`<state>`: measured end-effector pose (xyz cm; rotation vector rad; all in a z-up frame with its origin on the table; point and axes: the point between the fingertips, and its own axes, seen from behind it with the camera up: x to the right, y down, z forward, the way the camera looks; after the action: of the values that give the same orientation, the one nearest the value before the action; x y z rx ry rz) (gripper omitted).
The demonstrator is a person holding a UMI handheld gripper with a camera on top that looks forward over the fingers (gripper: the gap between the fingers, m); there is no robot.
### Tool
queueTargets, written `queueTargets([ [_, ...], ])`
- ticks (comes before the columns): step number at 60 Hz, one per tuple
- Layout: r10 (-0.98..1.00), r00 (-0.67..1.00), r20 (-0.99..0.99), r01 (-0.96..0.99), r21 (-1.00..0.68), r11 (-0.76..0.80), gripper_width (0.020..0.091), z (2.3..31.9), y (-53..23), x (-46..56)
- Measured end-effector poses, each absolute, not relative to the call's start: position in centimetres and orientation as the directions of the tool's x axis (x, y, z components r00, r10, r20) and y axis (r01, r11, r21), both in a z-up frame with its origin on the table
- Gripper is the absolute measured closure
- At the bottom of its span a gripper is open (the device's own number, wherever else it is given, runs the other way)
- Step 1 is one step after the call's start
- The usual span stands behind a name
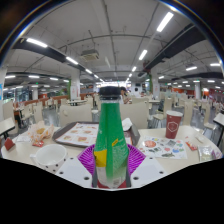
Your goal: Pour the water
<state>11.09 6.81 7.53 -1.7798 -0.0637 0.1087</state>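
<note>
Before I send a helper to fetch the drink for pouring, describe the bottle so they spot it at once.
Start at the white table in the large hall. At its near edge the gripper is shut on the green bottle, both purple pads pressing its sides. It stands upright with a dark cap, the only green, tall thing there; the red cup farther back to the right is shorter.

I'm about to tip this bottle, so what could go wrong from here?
The green bottle still wears its dark cap; tipped now, nothing pours. The gripper holds it low on the body, so it may swing or slip. The red cup stands off to the side, inviting spills on the table.
</note>
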Motion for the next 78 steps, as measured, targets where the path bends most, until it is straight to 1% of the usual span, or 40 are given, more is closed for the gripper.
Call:
queueTargets([
  [4,0.125,0.992,0.017,0.040,-0.983,-0.177,0.0727,7.8,6.6,10.5],
  [10,0.132,0.991,0.011,0.034,-0.983,-0.179,0.0728,7.8,6.7,10.7],
  [12,0.135,0.991,0.003,0.028,-0.983,-0.183,0.0717,7.8,6.9,10.7],
  [21,0.128,0.992,-0.007,0.018,-0.982,-0.190,0.0706,7.7,6.8,10.9],
  [22,0.127,0.992,-0.005,0.019,-0.981,-0.195,0.0687,7.6,6.8,10.9],
  [27,0.123,0.992,-0.003,0.021,-0.980,-0.198,0.0634,7.7,6.6,10.8],
  [31,0.126,0.992,-0.006,0.022,-0.976,-0.218,0.0568,7.5,6.5,10.7],
  [35,0.137,0.990,-0.020,0.026,-0.946,-0.324,0.0425,5.8,5.5,10.7],
  [38,0.135,0.991,-0.018,0.032,-0.933,-0.358,0.0329,5.7,4.6,10.9],
  [41,0.111,0.994,-0.007,0.036,-0.923,-0.383,0.0294,5.9,3.4,11.3],
  [49,0.050,0.999,0.007,0.028,-0.898,-0.439,0.0299,9.4,-1.8,11.0],
  [59,-0.054,0.998,0.022,-0.009,-0.858,-0.513,0.0296,15.6,-9.9,9.6],
  [66,-0.096,0.994,0.043,-0.015,-0.846,-0.532,0.0294,19.2,-14.5,7.9],
  [72,-0.089,0.994,0.058,0.001,-0.844,-0.537,0.0306,21.4,-16.8,6.2],
  [78,-0.074,0.995,0.073,0.023,-0.850,-0.526,0.0303,23.3,-18.2,5.2],
])
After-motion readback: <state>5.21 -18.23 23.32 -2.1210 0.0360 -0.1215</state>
